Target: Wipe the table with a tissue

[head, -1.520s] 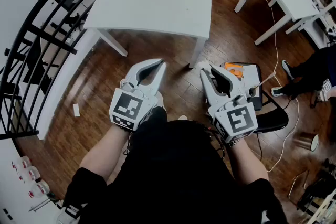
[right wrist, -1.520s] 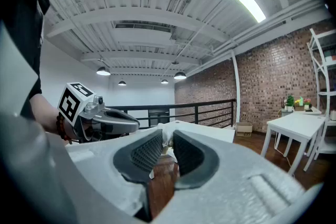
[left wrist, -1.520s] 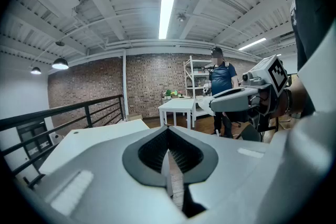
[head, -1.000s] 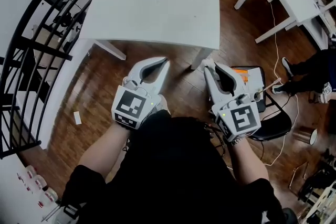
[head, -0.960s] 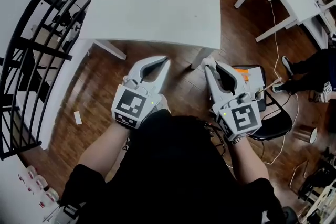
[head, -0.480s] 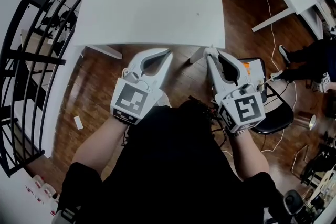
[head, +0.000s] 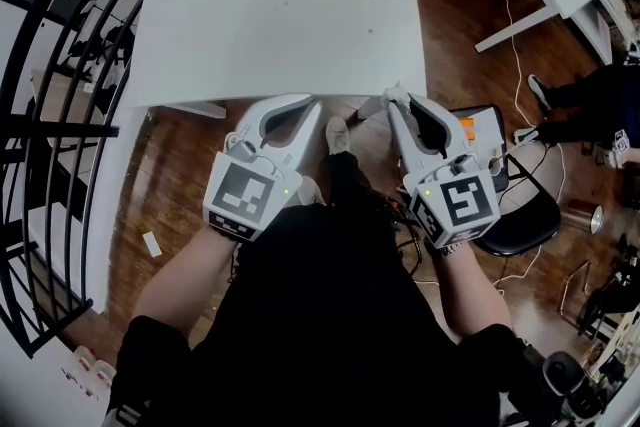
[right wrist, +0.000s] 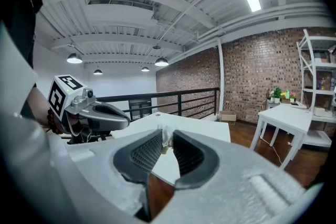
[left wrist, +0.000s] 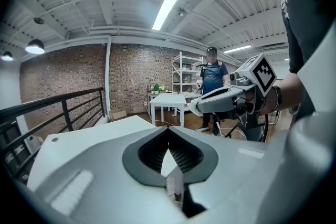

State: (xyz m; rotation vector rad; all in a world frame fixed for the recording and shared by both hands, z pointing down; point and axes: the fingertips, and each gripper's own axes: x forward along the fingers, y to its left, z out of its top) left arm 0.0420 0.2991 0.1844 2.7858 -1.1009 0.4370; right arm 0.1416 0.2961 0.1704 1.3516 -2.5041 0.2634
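Right gripper [right wrist: 167,132]: jaws pinched on the tissue [right wrist: 165,138], a small white tuft at the tips, just over the near edge of the white table [head: 280,5]. Left gripper [left wrist: 168,128]: jaws pressed together, nothing in them. The tissue looks light, soft and easily torn, so probably best kept bunched and pressed flat to wipe. No brand or legible writing, only square markers on the cubes.

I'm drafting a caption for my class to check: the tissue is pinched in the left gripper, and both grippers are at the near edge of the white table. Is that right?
Not quite. The tissue is pinched in the right gripper, as the right gripper view shows; the left gripper is shut on nothing. Both are at the near edge of the white table.
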